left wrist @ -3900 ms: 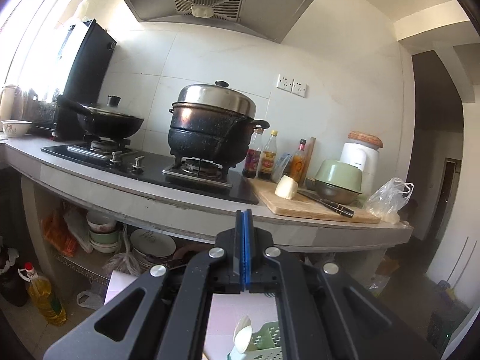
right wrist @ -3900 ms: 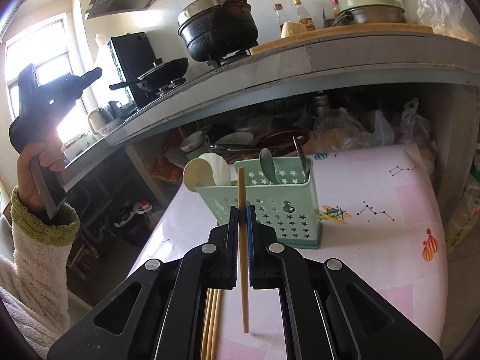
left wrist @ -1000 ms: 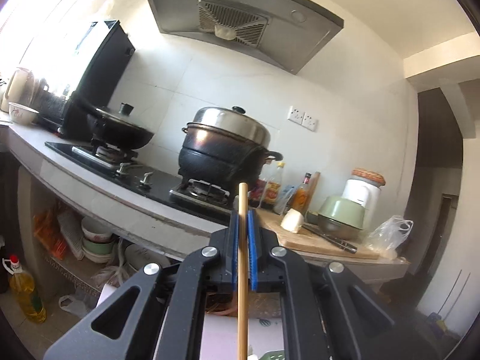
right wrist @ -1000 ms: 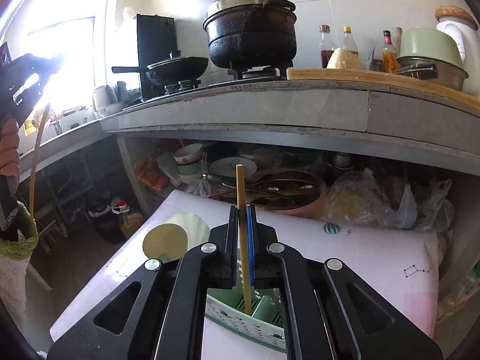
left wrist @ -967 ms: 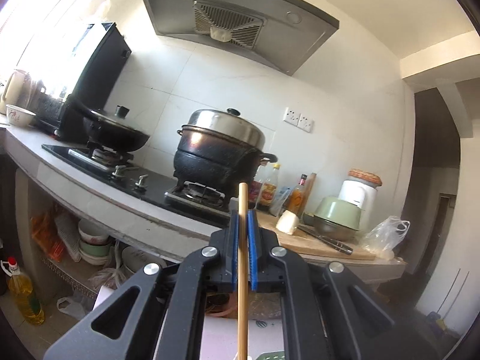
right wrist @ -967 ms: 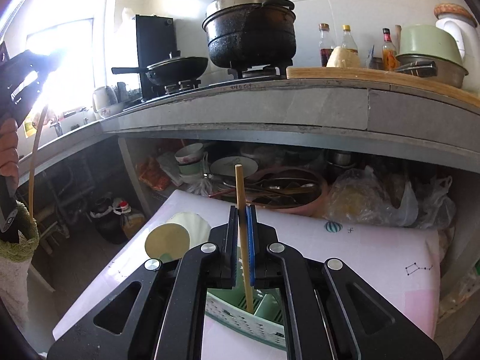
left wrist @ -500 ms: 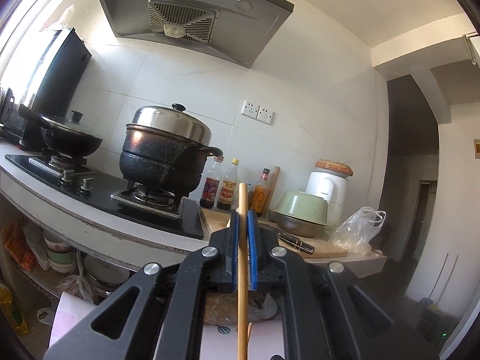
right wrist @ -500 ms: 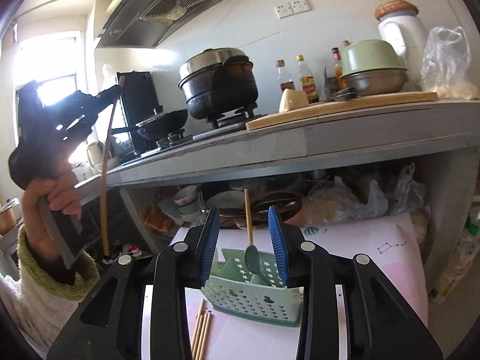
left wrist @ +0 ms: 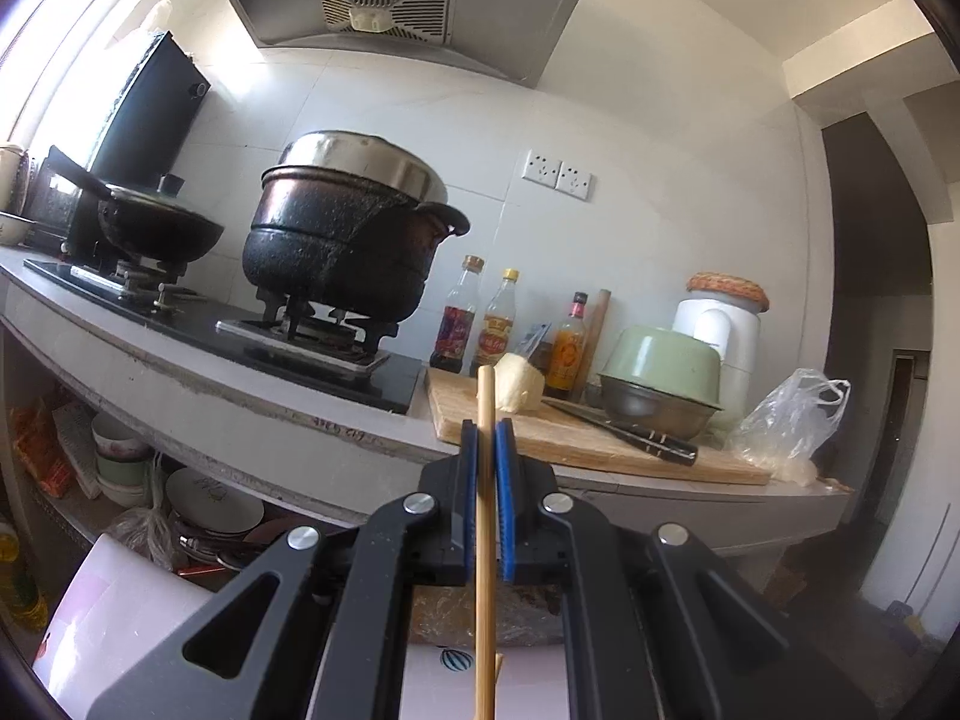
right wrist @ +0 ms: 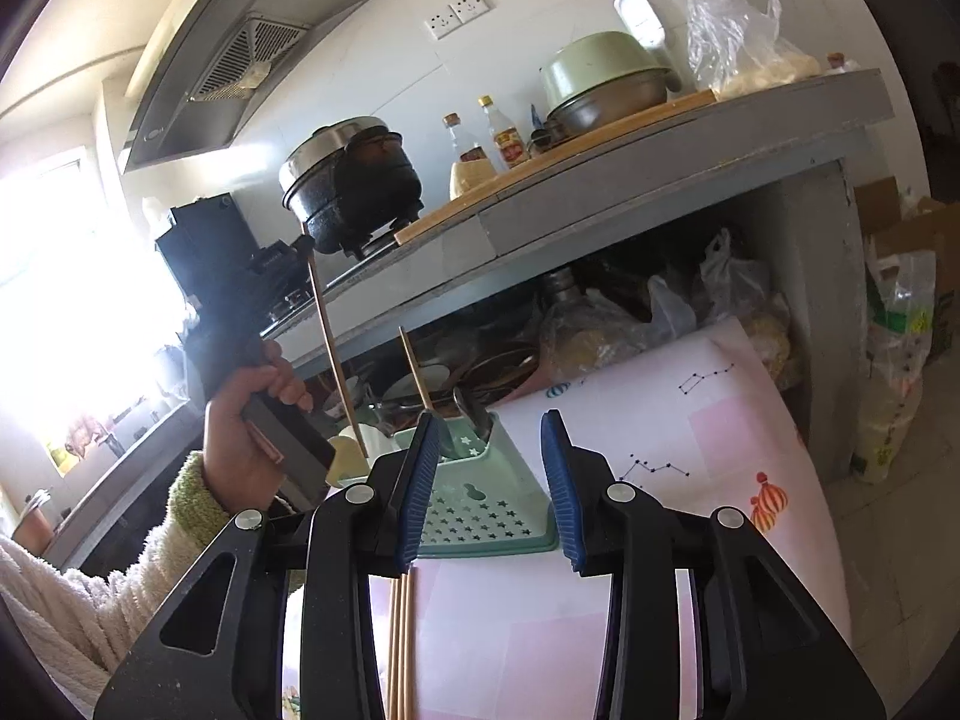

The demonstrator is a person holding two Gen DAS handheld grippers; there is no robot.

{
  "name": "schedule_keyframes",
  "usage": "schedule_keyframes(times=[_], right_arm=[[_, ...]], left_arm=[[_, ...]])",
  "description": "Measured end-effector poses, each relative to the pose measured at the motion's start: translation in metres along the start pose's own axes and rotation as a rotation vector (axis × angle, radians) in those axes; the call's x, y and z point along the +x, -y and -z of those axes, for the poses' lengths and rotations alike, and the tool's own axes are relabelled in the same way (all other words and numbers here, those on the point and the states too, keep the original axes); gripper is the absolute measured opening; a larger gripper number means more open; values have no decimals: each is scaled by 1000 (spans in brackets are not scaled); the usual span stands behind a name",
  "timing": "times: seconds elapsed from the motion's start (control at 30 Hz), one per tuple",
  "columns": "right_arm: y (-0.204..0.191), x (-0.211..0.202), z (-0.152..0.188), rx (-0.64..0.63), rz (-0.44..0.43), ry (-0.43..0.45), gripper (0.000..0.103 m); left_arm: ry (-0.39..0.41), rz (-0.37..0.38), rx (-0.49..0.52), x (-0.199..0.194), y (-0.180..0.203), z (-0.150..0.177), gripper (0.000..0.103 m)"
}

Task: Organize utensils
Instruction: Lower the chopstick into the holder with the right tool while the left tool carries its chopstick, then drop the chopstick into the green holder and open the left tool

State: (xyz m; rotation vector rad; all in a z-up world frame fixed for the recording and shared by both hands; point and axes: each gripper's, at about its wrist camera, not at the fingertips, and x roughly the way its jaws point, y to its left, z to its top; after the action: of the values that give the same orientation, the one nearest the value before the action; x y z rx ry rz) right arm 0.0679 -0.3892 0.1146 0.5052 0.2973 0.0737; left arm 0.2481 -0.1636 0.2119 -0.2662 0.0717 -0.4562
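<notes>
**1 chopstick held, 1 in the holder**

The left gripper (left wrist: 486, 468) has its jaws clamped on a thin wooden chopstick (left wrist: 485, 540). The right gripper's (right wrist: 489, 480) jaws, just opened, stand apart and empty before the mint-green perforated plastic utensil holder (right wrist: 480, 510) on the pink-patterned table (right wrist: 690, 450), where another chopstick (right wrist: 415, 375) stands.

counter edge (right wrist: 600, 204) overhanging green holder (right wrist: 480, 498), pink tabletop (right wrist: 690, 468) bare rightward
</notes>
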Motion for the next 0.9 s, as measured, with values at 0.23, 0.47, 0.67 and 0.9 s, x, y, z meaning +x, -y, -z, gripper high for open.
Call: schedule_keyframes(times=[0.23, 0.47, 0.67, 0.9], right_arm=[[12, -8, 1, 24, -8, 17, 35], [20, -9, 5, 43, -11, 13, 35], [22, -8, 5, 49, -7, 12, 35], [22, -8, 5, 60, -4, 9, 35]], left_arm=[[-42, -101, 17, 32, -4, 30, 5], [-65, -145, 63, 45, -6, 52, 5], [-96, -148, 76, 45, -11, 64, 6], [-122, -144, 48, 31, -26, 70, 6]])
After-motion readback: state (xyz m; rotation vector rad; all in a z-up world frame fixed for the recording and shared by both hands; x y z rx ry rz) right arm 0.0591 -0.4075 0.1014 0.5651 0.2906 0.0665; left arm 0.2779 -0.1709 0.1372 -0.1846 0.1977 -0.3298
